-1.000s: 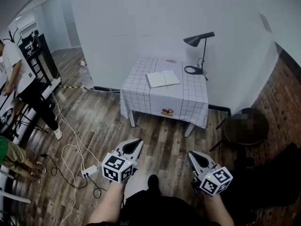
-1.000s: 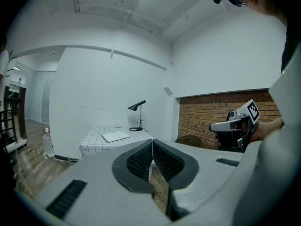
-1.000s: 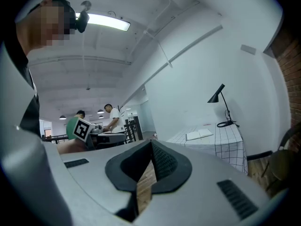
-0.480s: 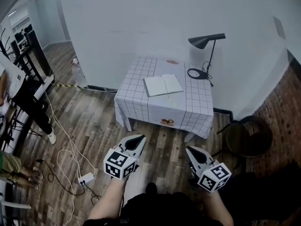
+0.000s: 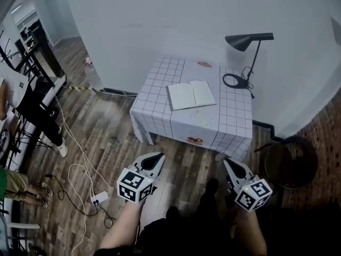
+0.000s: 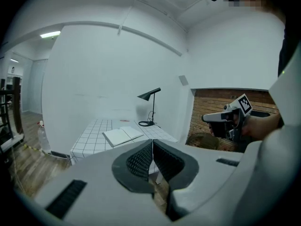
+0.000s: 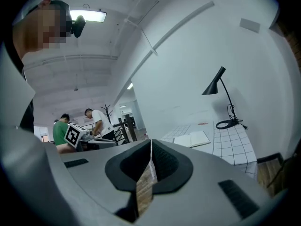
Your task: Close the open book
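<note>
An open white book (image 5: 191, 95) lies flat on a small table with a checked cloth (image 5: 156, 101) against the white wall; it also shows as the book (image 6: 123, 135) in the left gripper view and the book (image 7: 191, 140) in the right gripper view. My left gripper (image 5: 155, 160) is shut and empty, held over the wooden floor well short of the table. My right gripper (image 5: 232, 168) is also shut with nothing in it, near the table's front right corner. In their own views the left gripper (image 6: 152, 147) and the right gripper (image 7: 150, 147) have jaws pressed together.
A black desk lamp (image 5: 249, 41) stands at the table's back right with its cable coiled. A dark round stool (image 5: 290, 163) is to the right by the brick wall. White cables and a power strip (image 5: 99, 198) lie on the floor at left, where people stand by black racks (image 5: 37, 52).
The table and book have come nearer and lower in the head view as I walked toward them. Both grippers moved forward with me and stayed shut.
</note>
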{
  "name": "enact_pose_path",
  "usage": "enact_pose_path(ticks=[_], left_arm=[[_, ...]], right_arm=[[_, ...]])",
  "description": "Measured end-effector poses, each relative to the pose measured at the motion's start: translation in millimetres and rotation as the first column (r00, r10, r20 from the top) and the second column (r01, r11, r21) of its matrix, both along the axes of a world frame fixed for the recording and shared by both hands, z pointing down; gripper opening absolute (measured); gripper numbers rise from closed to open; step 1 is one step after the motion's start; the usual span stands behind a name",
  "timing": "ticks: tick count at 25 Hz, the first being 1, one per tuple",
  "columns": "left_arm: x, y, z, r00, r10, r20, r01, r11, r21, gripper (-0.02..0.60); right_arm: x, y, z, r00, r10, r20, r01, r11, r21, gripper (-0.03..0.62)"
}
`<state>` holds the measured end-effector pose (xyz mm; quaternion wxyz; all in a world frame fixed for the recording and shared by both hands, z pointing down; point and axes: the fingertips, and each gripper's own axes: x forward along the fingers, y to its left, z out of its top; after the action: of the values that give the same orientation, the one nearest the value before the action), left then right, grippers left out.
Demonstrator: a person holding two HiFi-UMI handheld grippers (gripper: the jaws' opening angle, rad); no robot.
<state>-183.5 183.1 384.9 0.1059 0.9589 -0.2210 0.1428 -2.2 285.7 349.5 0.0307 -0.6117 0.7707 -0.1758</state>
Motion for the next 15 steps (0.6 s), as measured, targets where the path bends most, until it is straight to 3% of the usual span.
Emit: enact_pose_path(ticks=[6, 15], left_arm=[[58, -59, -1, 0.997, -0.076, 0.024, 0.076, 0.997, 0.006, 0.012], [190, -128, -12, 0.992, -0.114, 0.061, 0.114, 0.993, -0.004, 0.012]], right_arm=[[92, -69, 7, 1.0, -0.017, 0.008, 0.017, 1.0, -0.004, 0.003], [196, -164, 15, 0.983, -0.181, -0.014, 0.18, 0.983, -0.024, 0.003]])
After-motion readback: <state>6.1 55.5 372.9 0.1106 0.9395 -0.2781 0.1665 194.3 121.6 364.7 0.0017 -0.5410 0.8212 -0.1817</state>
